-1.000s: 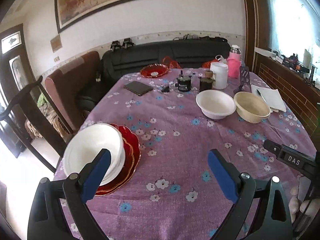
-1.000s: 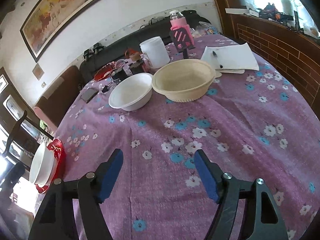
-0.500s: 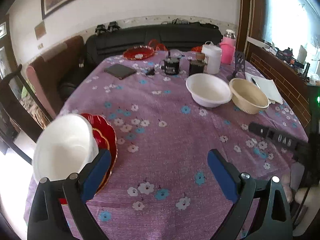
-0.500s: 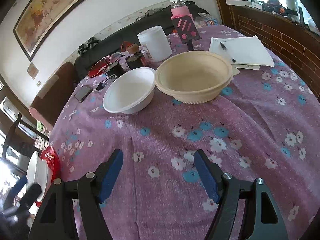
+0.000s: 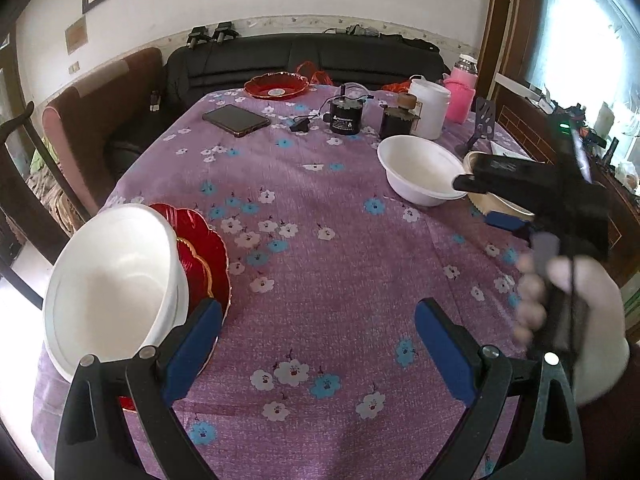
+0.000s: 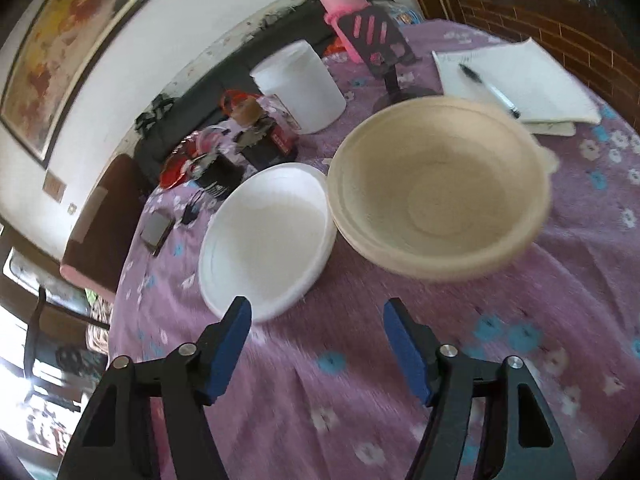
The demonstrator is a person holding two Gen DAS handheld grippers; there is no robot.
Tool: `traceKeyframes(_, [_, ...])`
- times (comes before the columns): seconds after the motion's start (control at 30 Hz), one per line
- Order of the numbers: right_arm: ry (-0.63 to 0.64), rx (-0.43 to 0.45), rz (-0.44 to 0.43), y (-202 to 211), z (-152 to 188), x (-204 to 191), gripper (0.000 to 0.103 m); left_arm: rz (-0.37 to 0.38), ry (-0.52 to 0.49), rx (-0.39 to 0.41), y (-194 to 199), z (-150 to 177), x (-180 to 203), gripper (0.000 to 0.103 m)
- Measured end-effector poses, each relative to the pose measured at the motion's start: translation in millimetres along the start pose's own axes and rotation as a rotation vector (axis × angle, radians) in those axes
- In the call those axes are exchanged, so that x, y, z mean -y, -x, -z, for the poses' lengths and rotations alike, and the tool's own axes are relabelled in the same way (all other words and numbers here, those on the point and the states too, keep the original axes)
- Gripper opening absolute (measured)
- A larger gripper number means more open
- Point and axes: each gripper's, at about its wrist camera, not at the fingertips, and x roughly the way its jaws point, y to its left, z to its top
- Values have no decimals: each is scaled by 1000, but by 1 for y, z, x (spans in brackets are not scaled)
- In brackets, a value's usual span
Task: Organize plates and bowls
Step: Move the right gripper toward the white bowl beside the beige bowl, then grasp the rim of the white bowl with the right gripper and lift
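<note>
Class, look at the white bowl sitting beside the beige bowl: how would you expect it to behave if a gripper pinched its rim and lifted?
The white bowl looks thin-walled and matte, like foam or plastic, so probably light. Its thin rim may flex or dent under a hard pinch. It sits close against the beige bowl, so lifting it at a tilt could nudge that neighbour.

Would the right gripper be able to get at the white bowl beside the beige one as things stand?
Probably yes. The right gripper is open and empty, the white bowl lies just beyond its left finger, and only bare tablecloth lies between; the beige bowl touches its far side.
</note>
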Motion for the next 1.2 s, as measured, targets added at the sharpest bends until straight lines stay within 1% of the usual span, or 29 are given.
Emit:
traceKeyframes(0.1, [-48,-42,21,-20,-6,0,60,-3,-3,0,0,0,-1,97])
traceKeyframes(0.13, [-57,-56,13,-26,-7,-1,55,-3,-3,-1,0,0,-2,97])
traceKeyframes(0.2, [-75,-75,6,-34,-8,-1,43,-6,-2,-2,0,0,-3,97])
traceKeyframes(0.23, [-89,-79,-14,-36,-9,-1,29,-8,1,-3,0,0,-5,97])
traceKeyframes(0.27, [-99,-84,-32,-37,-9,0,21,-9,4,-4,0,0,-6,97])
traceKeyframes(0.43, [-88,-95,-72,-28,-4,-2,16,-19,13,-4,-1,-1,-9,97])
traceKeyframes(0.5, [-67,-112,-68,-24,0,-4,15,-16,15,-7,-2,0,-10,97])
traceKeyframes(0.63, [-46,-177,-104,-20,10,-4,13,-12,10,-11,0,1,-7,97])
traceKeyframes(0.8, [-62,-232,-192,-4,19,5,12,-8,8,-9,3,1,-4,97])
traceKeyframes(0.9, [-54,-264,-223,6,27,9,12,-1,1,-15,2,0,1,97])
traceKeyframes(0.97, [-40,-281,-223,12,33,12,12,2,-8,-20,0,-1,6,97])
traceKeyframes(1.03, [18,-251,-196,17,35,11,12,17,-19,-34,-5,-6,13,97])
traceKeyframes(1.1, [63,-188,-124,22,33,11,12,48,-21,-51,-15,-19,21,97])
traceKeyframes(1.2, [50,-130,-123,24,28,17,15,55,-37,-54,-34,-42,35,97])
